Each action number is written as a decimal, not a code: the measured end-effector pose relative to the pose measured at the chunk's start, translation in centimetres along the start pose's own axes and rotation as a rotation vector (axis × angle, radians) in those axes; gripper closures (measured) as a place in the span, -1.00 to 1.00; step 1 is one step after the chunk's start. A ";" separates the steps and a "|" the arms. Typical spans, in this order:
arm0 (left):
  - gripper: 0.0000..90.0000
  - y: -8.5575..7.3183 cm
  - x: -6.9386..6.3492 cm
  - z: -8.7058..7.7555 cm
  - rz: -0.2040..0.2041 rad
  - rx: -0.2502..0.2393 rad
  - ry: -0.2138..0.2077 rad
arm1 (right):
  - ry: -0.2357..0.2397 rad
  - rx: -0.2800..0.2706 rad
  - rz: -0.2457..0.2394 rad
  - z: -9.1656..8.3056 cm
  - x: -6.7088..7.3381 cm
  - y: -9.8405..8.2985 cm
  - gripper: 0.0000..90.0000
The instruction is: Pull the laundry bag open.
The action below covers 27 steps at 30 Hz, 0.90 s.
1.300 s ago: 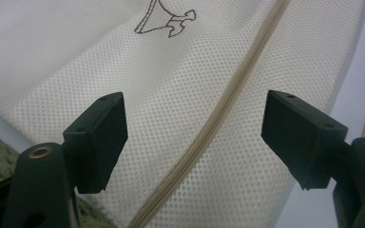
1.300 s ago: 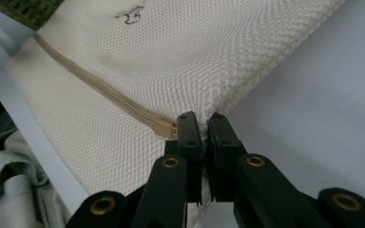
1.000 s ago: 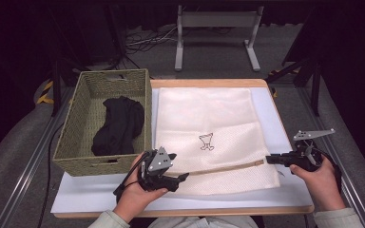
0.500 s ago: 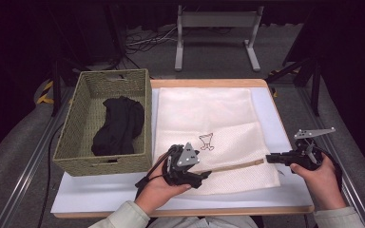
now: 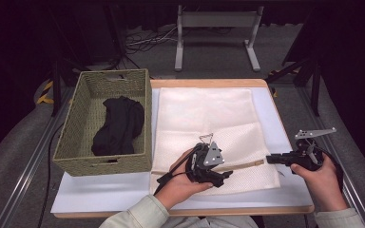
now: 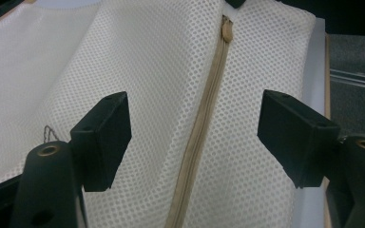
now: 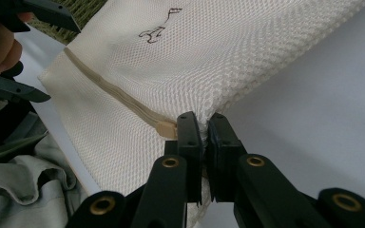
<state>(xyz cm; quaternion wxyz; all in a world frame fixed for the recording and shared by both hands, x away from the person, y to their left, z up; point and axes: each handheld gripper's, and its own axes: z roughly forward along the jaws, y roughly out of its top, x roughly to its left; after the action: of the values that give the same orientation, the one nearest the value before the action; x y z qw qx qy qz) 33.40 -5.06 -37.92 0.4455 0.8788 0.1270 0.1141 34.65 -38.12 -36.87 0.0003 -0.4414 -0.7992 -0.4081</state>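
right gripper [image 7: 205, 124] clamped on bag [image 5: 204, 118] at 3 o'clock, probably anchoring zipper [image 6: 204, 109]; left gripper [image 6: 195, 137] open astride it.

The left tool [image 5: 223, 176] has travelled along the front edge of the tabletop [image 5: 104, 197], away from the woven green basket [image 5: 105, 124] at the left side and toward the right edge. It began beside the basket's front corner, off the cream mesh laundry bag [image 5: 204, 118]; it now sits over the bag's front part, its open jaws straddling the tan zipper strip [image 6: 204, 114] with nothing gripped.
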 end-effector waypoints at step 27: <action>-0.22 2.9 -2.2 4.1 0.145 -0.049 -0.089 | -0.005 -0.030 0.069 -0.3 1.2 -0.2 0.90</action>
<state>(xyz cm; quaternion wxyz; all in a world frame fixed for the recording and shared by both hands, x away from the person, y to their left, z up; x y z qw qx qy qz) 32.99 -10.52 -38.09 0.4626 0.8788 0.0402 0.1100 33.71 -37.53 -36.34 0.0060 -0.4697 -0.7771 -0.4189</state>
